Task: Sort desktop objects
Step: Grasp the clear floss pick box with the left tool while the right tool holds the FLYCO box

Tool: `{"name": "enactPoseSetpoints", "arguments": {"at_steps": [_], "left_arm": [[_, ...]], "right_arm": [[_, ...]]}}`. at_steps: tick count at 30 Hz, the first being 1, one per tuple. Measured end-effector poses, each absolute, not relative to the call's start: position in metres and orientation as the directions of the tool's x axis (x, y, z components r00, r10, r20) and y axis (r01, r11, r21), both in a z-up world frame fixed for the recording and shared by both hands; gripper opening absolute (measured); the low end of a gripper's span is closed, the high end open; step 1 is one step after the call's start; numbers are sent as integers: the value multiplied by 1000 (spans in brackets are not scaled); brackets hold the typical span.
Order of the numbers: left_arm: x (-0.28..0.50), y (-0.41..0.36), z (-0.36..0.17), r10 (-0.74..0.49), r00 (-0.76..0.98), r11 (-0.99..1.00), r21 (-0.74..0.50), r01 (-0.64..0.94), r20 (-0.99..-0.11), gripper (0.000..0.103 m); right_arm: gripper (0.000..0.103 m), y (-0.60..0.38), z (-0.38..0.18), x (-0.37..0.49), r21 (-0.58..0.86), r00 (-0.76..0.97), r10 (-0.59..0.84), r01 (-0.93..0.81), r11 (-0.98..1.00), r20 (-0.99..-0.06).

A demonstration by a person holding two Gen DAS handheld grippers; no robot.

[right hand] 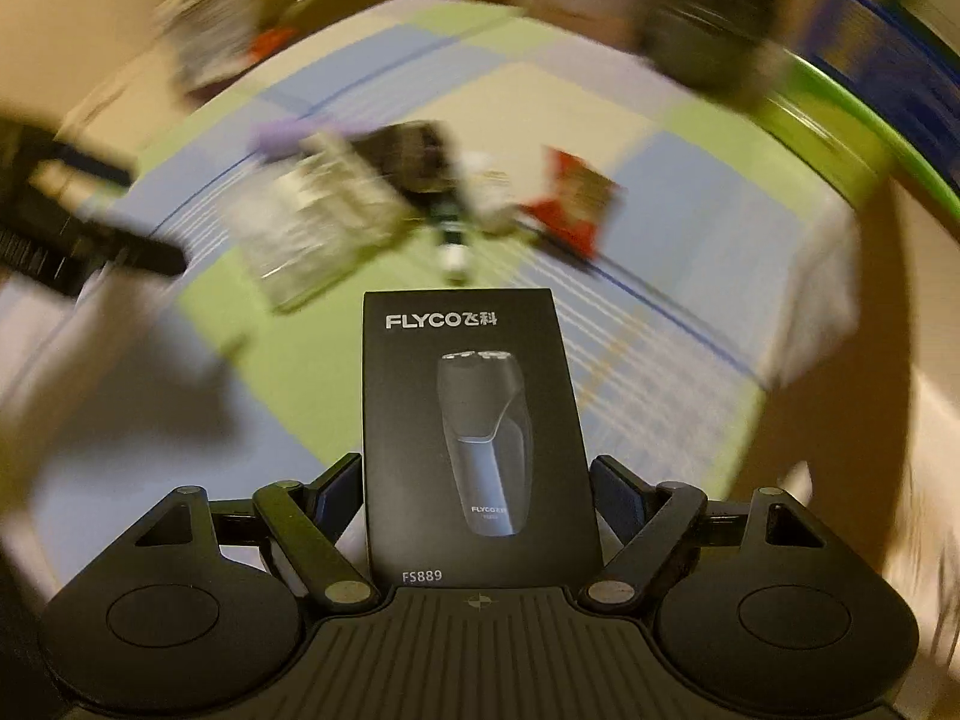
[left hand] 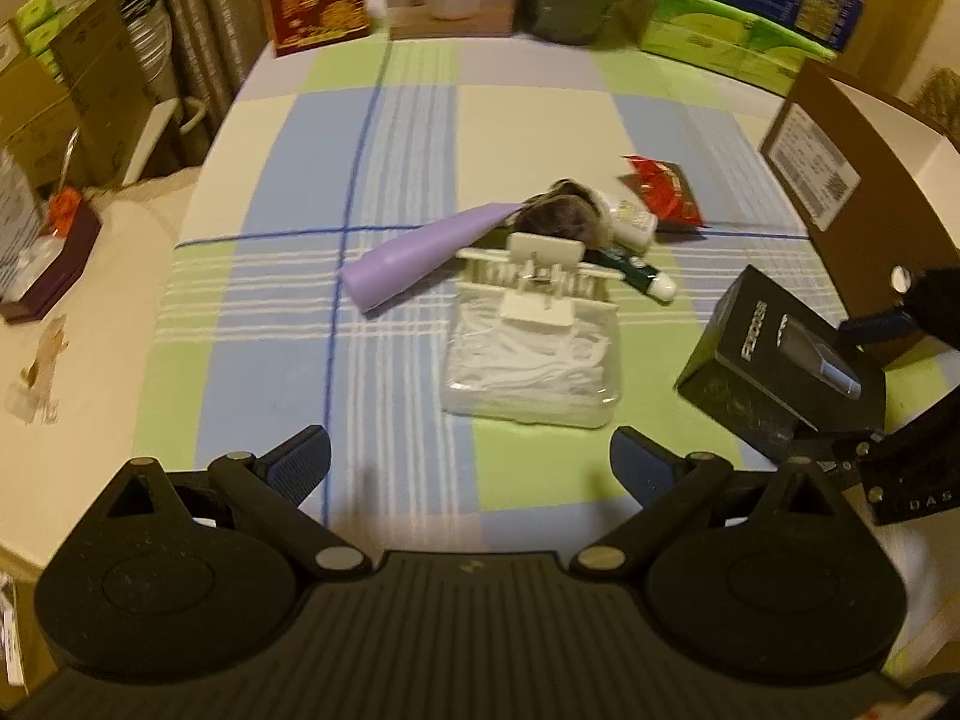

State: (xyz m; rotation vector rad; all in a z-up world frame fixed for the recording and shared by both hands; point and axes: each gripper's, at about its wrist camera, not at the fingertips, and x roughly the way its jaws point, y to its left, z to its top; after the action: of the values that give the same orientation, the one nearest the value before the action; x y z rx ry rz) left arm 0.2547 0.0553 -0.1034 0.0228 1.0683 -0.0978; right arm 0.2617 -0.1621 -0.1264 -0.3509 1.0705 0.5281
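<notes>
A stiff, probably light black shaver box (right hand: pixel 477 438) sits clamped by its long side edges between the right gripper (right hand: pixel 477 495) pads above the checked tablecloth (left hand: pixel 288 192), its smooth card possibly slippery.

The black shaver box (right hand: pixel 477 438) between the right gripper's fingers reads "FLYCO" with two Chinese characters along its top, "FLYCO" again small on the pictured shaver, and "FS889" at its bottom edge nearest the tool. Ahead and right of the left gripper, the brown carton's white label (left hand: pixel 813 171) is too small to read
</notes>
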Motion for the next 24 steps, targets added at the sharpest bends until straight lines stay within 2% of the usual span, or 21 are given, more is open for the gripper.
{"name": "enactPoseSetpoints", "arguments": {"at_steps": [5,9,16,21,24], "left_arm": [[261,42,-108,-114,487,984,-30,175,-866,98],[272,31,-115,-138,489,970,-17,243,-861,98],[305,25,-143,-101,465,962,32,270,-879,98],[314,21,-154,-101,456,958,37,285,-884,85],[312,21,-154,-110,460,958,30,286,-881,84]], "right_arm": [[78,-172,-123,261,4,445,182,-373,928,-877],[78,-175,-119,259,20,458,178,-329,944,-871],[78,-183,-117,258,66,467,192,-273,960,-863],[78,-184,-117,257,64,470,191,-274,960,-862],[78,-184,-117,257,62,466,193,-282,957,-863]]}}
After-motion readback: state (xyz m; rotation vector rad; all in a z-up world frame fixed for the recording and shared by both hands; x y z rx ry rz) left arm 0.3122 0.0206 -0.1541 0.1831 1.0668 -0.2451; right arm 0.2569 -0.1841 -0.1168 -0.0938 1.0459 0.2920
